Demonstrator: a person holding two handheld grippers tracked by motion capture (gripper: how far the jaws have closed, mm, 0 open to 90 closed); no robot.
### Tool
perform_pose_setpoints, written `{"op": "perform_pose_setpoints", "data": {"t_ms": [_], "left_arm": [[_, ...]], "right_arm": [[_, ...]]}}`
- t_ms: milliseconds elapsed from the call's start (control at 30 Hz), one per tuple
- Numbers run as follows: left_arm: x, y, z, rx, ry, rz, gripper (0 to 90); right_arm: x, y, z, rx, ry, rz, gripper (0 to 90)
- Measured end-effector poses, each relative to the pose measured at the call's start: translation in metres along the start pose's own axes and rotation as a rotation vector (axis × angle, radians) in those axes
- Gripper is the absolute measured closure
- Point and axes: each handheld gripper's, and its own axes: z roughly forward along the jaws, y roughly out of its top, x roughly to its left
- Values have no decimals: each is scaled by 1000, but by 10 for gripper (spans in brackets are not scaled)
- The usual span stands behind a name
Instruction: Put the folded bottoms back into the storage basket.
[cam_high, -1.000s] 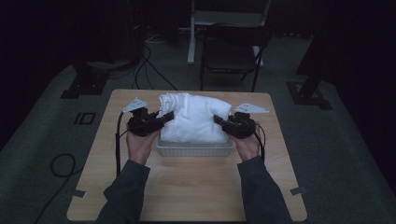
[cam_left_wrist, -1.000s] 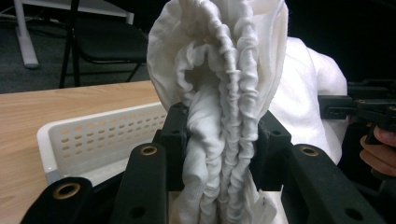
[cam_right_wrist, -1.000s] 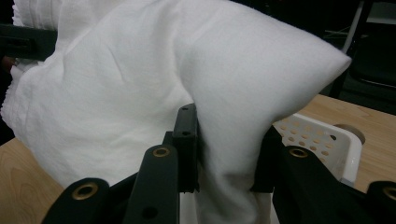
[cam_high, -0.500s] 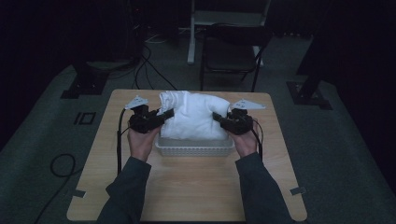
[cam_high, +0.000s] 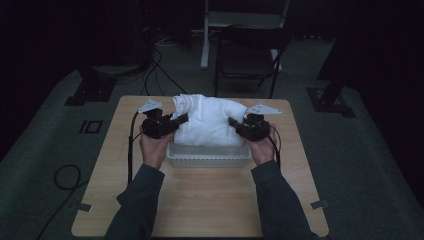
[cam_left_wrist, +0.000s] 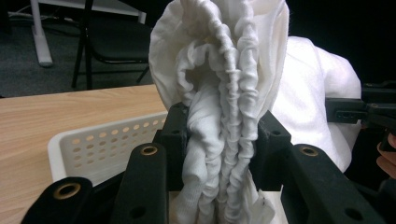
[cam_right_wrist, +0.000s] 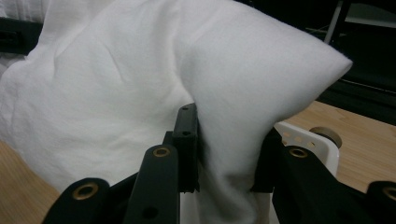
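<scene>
The white cloth hung stretched between the two grippers, its long axis running from one to the other across the counter, its bulk sagging into the white perforated basket just below them. The left gripper was clamped tight on a bunched, gathered end of the cloth; in the left gripper view that end rose upright from between the jaws in tight vertical pleats, with the basket's holed wall just to the left of the jaws. The right gripper was likewise closed on the opposite end; in the right gripper view the cloth was pinched between the jaws and swelled smoothly above them, with one corner pointing off to the right, and the basket's rim lay just behind the right jaw. Each gripper pointed inward toward the other, with a hand behind it.

The counter was a pale wooden top. Around it the room was dim, with dark grey floor, a black chair beyond the far edge, and cables trailing on the floor to the left
</scene>
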Motion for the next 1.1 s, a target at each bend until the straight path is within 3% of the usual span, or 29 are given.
{"op": "perform_pose_setpoints", "data": {"t_ms": [567,1100], "left_arm": [[4,4,15,-4,35,-5,631],[12,-2,29,21,60,-13,631]], "right_arm": [[-9,3,9,9,-14,19,706],[-17,-2,25,43,-20,41,706]]}}
